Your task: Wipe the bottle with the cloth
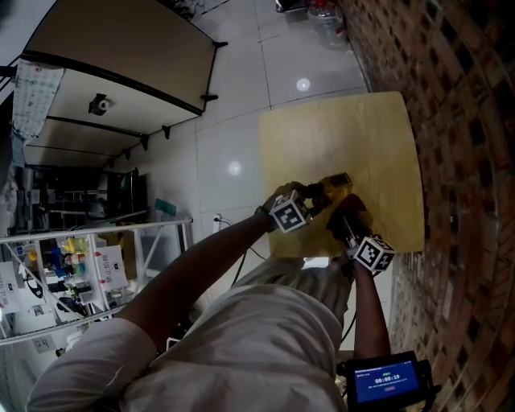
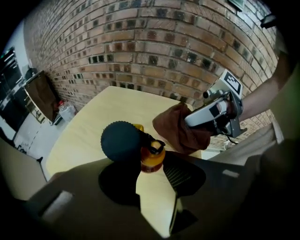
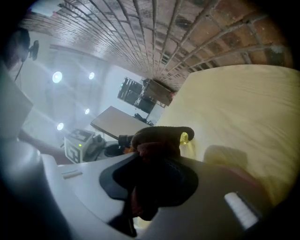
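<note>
A small yellow-orange bottle [image 2: 152, 158] with a round black cap [image 2: 121, 140] sits between the jaws of my left gripper [image 2: 151, 161], which is shut on it just above the pale wooden table [image 2: 93, 122]. In the head view the bottle [image 1: 334, 187] shows beyond the left gripper [image 1: 312, 197]. A brown cloth [image 2: 178, 127] is bunched in my right gripper [image 2: 212, 112], close beside the bottle on its right. The right gripper view has the cloth [image 3: 157, 140] filling the jaws of the right gripper [image 3: 154, 171], with a bit of the yellow bottle [image 3: 185, 138] behind it.
A brick wall [image 1: 459, 121] runs along the table's [image 1: 378, 137] right side. White tiled floor [image 1: 233, 121] lies to its left, with another table [image 1: 121, 56] and a stocked shelf [image 1: 72, 265] further left. A plastic container [image 1: 326, 20] stands on the floor by the wall.
</note>
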Tool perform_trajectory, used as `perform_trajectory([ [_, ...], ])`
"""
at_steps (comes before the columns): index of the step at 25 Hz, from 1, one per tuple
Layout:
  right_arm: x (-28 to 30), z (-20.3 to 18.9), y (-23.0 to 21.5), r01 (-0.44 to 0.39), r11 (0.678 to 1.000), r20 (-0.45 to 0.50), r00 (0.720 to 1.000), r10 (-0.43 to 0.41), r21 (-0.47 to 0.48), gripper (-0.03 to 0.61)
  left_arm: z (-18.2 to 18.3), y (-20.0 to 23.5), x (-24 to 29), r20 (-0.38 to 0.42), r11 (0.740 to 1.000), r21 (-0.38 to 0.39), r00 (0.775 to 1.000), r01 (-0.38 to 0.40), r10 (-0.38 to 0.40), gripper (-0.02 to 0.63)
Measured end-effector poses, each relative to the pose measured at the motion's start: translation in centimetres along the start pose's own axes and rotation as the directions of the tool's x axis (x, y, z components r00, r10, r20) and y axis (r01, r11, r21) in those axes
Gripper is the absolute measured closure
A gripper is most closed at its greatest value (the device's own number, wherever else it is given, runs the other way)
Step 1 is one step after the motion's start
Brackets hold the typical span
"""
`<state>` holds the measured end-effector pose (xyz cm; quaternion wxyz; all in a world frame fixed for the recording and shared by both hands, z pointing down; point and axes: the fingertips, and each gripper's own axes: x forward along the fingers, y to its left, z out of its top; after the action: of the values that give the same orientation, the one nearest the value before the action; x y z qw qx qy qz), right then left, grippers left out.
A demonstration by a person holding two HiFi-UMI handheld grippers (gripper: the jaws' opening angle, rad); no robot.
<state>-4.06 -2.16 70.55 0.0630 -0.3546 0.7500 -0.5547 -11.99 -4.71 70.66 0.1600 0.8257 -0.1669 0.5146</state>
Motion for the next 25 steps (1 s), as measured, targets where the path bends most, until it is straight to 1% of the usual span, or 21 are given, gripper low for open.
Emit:
perform_trajectory([
  [3,2.1,1.9,2.5,-0.031,0.999,0.014,0.999,0.032,-0.023,0.491,-0.1,0.1,0.3,-0.018,0.999,0.046,1.000,0.008,-0.007,0.448],
  [5,4.5,2.2,3.2,-0.033,0.997,-0.017,0.999,0.032,-0.067,0.491,-0.3,0.2,0.5,-0.029,0.998,0.065,1.000,0.009,-0.007,0.448],
  [7,6.6,1.9,3.0,-0.011,0.994,-0.052,0.999,0.005,-0.110,0.491,-0.6,0.4,0.5,-0.026,0.998,0.057,1.000,0.007,-0.006,0.449],
  [8,7.2,1.8,2.8,-0.003,0.994,-0.059,0.998,-0.003,-0.112,0.491,-0.6,0.5,0.4,-0.017,0.999,0.045,1.000,0.006,-0.005,0.449],
  [10,7.4,1.9,2.3,0.004,0.997,-0.058,0.998,-0.009,-0.082,0.491,-0.3,0.3,0.3,0.006,0.999,0.032,1.000,0.007,-0.007,0.451],
  [12,7.3,2.3,1.6,0.030,0.998,-0.047,0.998,-0.033,-0.051,0.491,0.3,0.2,0.3,0.009,0.999,0.042,1.000,0.009,-0.010,0.451],
  [15,7.5,2.3,-0.7,0.127,0.992,-0.041,0.991,-0.127,0.005,0.492,1.1,0.3,0.1,0.005,0.998,0.067,1.000,0.010,-0.010,0.449],
  [17,7.7,1.7,-2.1,0.172,0.984,-0.070,0.983,-0.168,0.049,0.492,0.8,-0.2,-0.2,0.004,0.996,0.086,1.000,0.015,-0.016,0.449],
  [19,8.1,0.6,-3.4,0.222,0.974,-0.131,0.968,-0.214,0.048,0.492,0.3,-0.9,-0.5,0.005,0.995,0.097,1.000,0.022,-0.023,0.449],
  [20,8.3,-0.1,-4.2,0.260,0.965,-0.168,0.953,-0.253,0.021,0.492,0.1,-1.2,-0.8,0.005,0.995,0.098,1.000,0.025,-0.026,0.449],
  [22,8.5,-1.3,-6.0,0.337,0.941,-0.235,0.912,-0.336,-0.037,0.492,0.2,-1.5,-1.1,0.006,0.996,0.089,1.000,0.025,-0.025,0.449],
  [23,8.6,-1.6,-6.8,0.362,0.930,-0.262,0.894,-0.364,-0.058,0.492,0.3,-1.5,-1.2,0.005,0.997,0.079,1.000,0.024,-0.024,0.449],
  [25,8.9,-1.4,-7.6,0.371,0.923,-0.310,0.869,-0.384,-0.103,0.492,0.6,-1.1,-1.1,0.006,0.998,0.057,1.000,0.016,-0.016,0.448],
])
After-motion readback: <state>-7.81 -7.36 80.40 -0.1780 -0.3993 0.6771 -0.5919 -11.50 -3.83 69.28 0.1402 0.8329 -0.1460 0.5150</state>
